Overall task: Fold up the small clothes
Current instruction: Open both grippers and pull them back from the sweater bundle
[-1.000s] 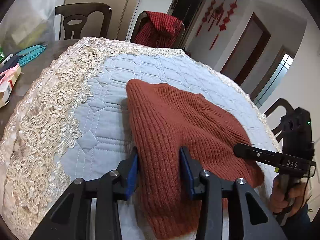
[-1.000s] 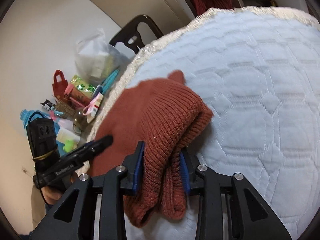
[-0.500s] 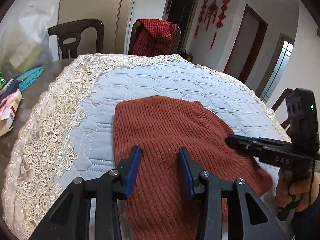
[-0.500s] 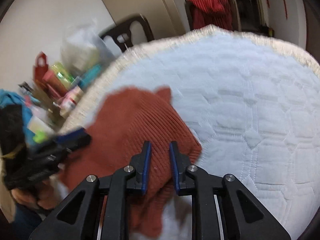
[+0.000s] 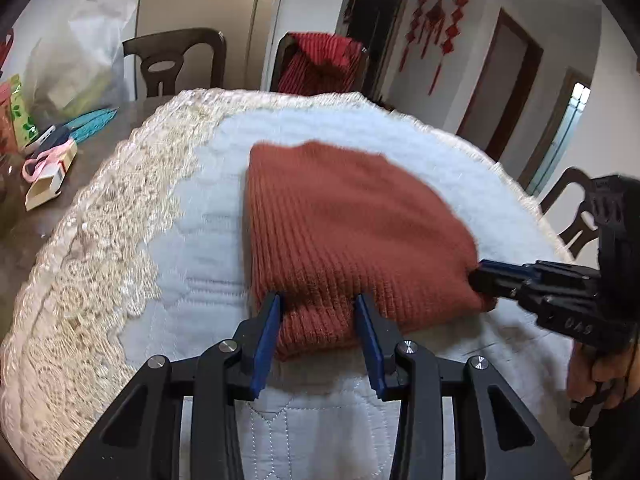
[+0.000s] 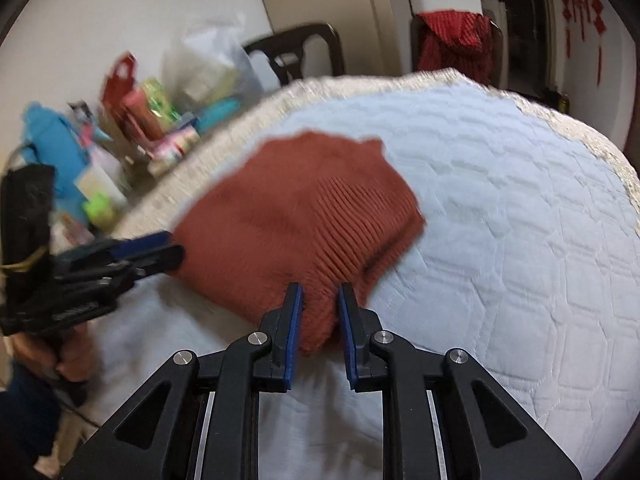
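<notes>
Left wrist: ribbed rust knit garment (image 5: 344, 224)

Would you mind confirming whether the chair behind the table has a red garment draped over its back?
Yes, a red ribbed garment hangs over the back of the dark chair beyond the table's lace-edged cloth.

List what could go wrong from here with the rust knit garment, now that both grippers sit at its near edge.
1. The left gripper and right gripper each pinch only a small bunch of the rust knit garment; the thick ribbed edge could slip out of either.
2. Uneven pulling could skew the fold.
3. Dragging the knit may wrinkle the quilted cloth beneath it, perhaps nudging the clutter beside it.
</notes>
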Available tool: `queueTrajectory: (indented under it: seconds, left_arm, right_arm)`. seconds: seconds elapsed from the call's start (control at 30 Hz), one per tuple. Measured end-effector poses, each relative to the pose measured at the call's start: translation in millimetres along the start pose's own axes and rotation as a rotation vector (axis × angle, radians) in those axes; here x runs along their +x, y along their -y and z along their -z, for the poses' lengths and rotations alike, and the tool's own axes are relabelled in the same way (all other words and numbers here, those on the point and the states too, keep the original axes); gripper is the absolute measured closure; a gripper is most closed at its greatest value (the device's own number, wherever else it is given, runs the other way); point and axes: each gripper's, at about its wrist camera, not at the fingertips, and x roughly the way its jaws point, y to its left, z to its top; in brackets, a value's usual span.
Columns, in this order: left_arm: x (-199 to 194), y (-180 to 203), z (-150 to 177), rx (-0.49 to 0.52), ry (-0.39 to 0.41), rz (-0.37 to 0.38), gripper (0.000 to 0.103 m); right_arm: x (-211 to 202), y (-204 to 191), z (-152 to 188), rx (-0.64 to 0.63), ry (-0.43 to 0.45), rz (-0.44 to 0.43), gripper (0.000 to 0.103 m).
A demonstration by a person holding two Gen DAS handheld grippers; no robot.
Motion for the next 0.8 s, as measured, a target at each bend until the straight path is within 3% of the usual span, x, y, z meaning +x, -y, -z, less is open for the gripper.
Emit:
queueTrajectory:
  seconds: [0.37,0.53,0.63,0.67,0.8]
  left_arm:
    - [-17.7,10.9,1.7,0.026,0.016,-0.066,0.061]
    - [-28.4,15.0,8.3,0.030,0.030,-0.085,0.051]
    - [-32.1,16.5,12.6,0.037,0.032,-0.103,0.047]
    - [-32.8,16.4,13.9,0.037,0.032,-0.109,0.046]
    - [-33.6,13.8,20.5,0.036,0.026,-0.132,0.043]
  right_arm:
    - [-19.2,1.3,7.3,0.015,0.034,-0.005,0.084]
    - [-29.2,-9.5,17.7,-0.006,0.033,0.010,0.084]
    - [-34.1,-14.0,24.8,-0.015,0.037,0.024,0.070]
    - [-35.8,-14.9,27.3,-0.015,0.041,0.027,0.060]
    - [-38.4,-18.0,35.8,-0.022,0.043,0.043,0.058]
